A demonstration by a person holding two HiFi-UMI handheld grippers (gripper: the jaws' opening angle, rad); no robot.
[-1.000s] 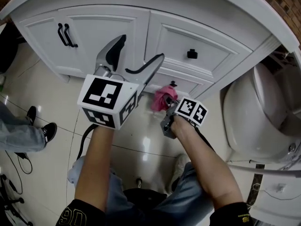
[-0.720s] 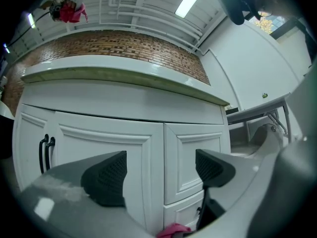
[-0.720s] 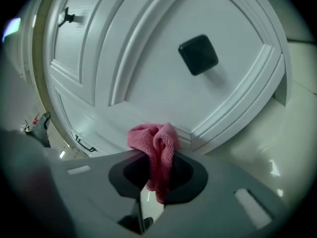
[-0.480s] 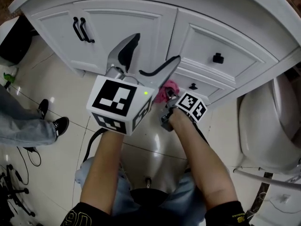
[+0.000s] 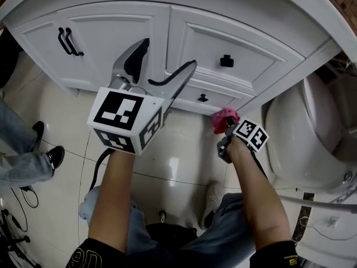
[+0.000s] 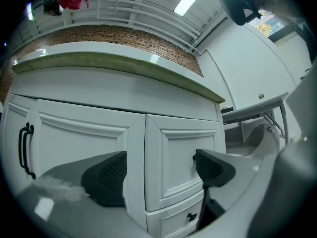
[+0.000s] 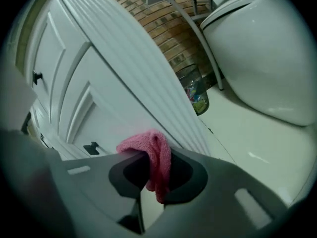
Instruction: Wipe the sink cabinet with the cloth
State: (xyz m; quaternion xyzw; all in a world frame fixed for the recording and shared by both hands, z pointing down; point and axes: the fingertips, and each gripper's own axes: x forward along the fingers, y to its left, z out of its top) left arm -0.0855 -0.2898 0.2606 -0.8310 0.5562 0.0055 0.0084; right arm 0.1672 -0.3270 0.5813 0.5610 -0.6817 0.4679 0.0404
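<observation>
The white sink cabinet [image 5: 167, 38] fills the upper head view, with two doors at left and drawers with black knobs at right. A pink cloth [image 5: 225, 119] is bunched between the jaws of my right gripper [image 5: 226, 128], which is shut on it low at the cabinet's right bottom corner. In the right gripper view the pink cloth [image 7: 151, 157] lies against the fluted corner post [image 7: 143, 78]. My left gripper [image 5: 159, 71] is held up before the cabinet front, open and empty, its black pads [image 6: 106, 180] well apart.
A white toilet [image 5: 312, 138] stands close on the right. A clear bin [image 7: 195, 90] sits between toilet and cabinet by the brick wall. A bystander's leg and black shoe [image 5: 56, 156] are on the tiled floor at left, with cables nearby.
My right gripper with the pink cloth has slid right along the cabinet's bottom, from under the lower drawer to the right corner post. The left gripper stays raised and open.
</observation>
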